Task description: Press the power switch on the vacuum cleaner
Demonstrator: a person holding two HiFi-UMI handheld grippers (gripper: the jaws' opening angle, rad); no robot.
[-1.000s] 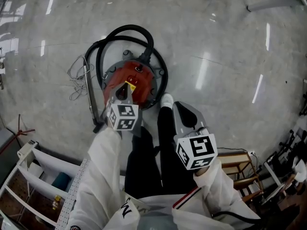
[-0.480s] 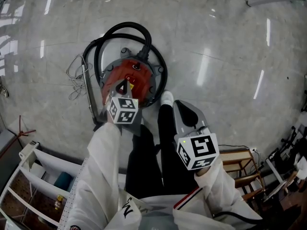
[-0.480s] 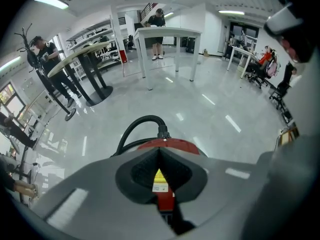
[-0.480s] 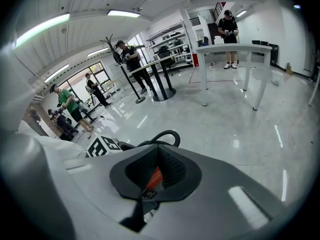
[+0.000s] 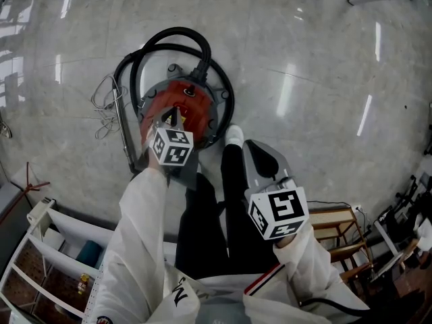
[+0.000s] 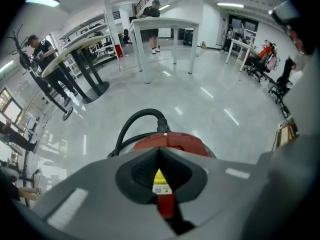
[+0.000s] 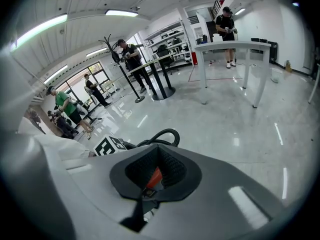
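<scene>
Floor [image 5: 324, 59]: pale, glossy stone, streaked with lamp reflections; everything named below is carried by it or held above it.
Shelf [image 5: 40, 241]: a white rack, seen at the lower left of the head view, well apart from the vacuum.
Vacuum [image 5: 196, 110]: a round canister with a red top and grey rim, stood on the floor just ahead of the person's feet; its red dome is also seen in the left gripper view [image 6: 170, 140].
Hose [image 5: 169, 36]: black, plugged into the far side of the vacuum and looped round its far and left sides.
Wand [image 5: 123, 127]: a thin metal tube, laid on the floor just left of the vacuum.
Right tool [image 5: 256, 150]: held above the person's right leg, beside the vacuum and clear of it; its jaws are closed tip to tip, and nothing is gripped [image 7: 157, 149].
Left tool [image 5: 171, 117]: held over the near part of the red top; its jaws are closed, nothing is gripped [image 6: 159, 151], and contact with the vacuum cannot be judged.
Cord [image 5: 104, 106]: thin loops, lying left of the wand.
Shoe [image 5: 234, 136]: white, just beside the vacuum's near right rim.
Label [image 6: 160, 179]: yellow, seen on the red top just behind the left tool's closed tips.
Switch: cannot be picked out in any view.
</scene>
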